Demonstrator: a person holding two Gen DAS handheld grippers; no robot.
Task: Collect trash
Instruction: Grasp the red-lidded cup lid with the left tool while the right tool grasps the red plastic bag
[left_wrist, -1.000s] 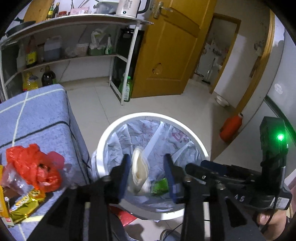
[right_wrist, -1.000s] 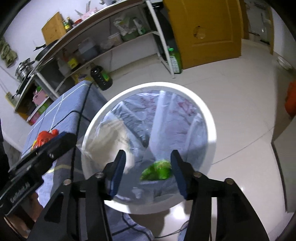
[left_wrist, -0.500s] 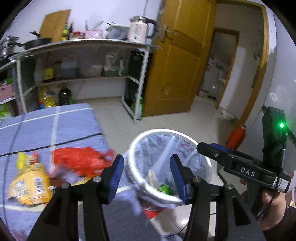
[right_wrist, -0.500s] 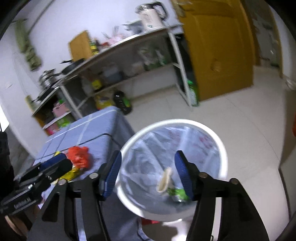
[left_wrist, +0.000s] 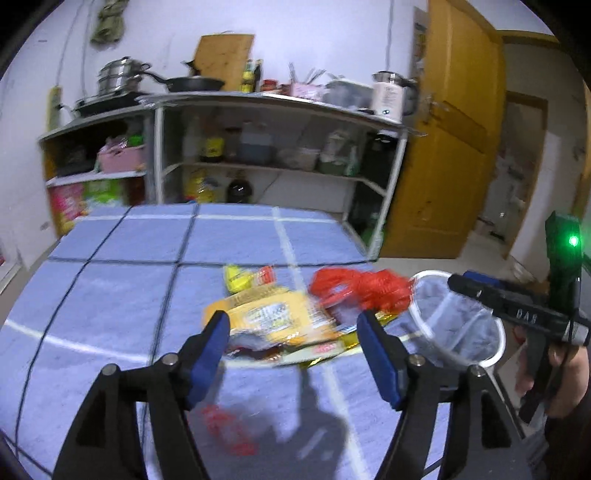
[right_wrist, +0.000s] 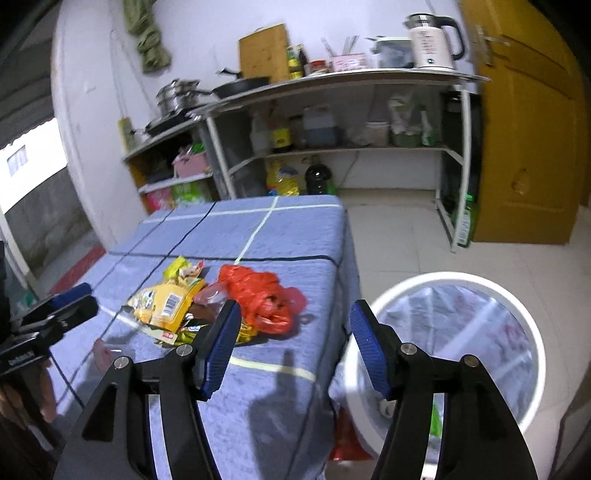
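Note:
A pile of trash lies on the blue quilted table (left_wrist: 122, 288): a yellow snack packet (left_wrist: 273, 317) (right_wrist: 166, 302), a crumpled red plastic bag (left_wrist: 365, 288) (right_wrist: 262, 295) and a small yellow-green wrapper (left_wrist: 238, 277) (right_wrist: 177, 267). The white bin (right_wrist: 454, 280) (left_wrist: 424, 277) with a clear liner stands on the floor off the table's right edge. My left gripper (left_wrist: 291, 347) is open and empty, just short of the yellow packet. My right gripper (right_wrist: 295, 343) is open and empty, above the table's right edge between the red bag and the bin.
A small red scrap (left_wrist: 225, 424) lies on the table near me. White kitchen shelves (right_wrist: 332, 147) with bottles, pans and a kettle (right_wrist: 432, 37) stand behind the table. A yellow door (right_wrist: 524, 129) is at the right. The tiled floor (right_wrist: 399, 236) lies around the bin.
Both grippers have swung left and up from over the bin to face the table. The trash pile now sits ahead of both grippers, and the bin has shifted to the right.

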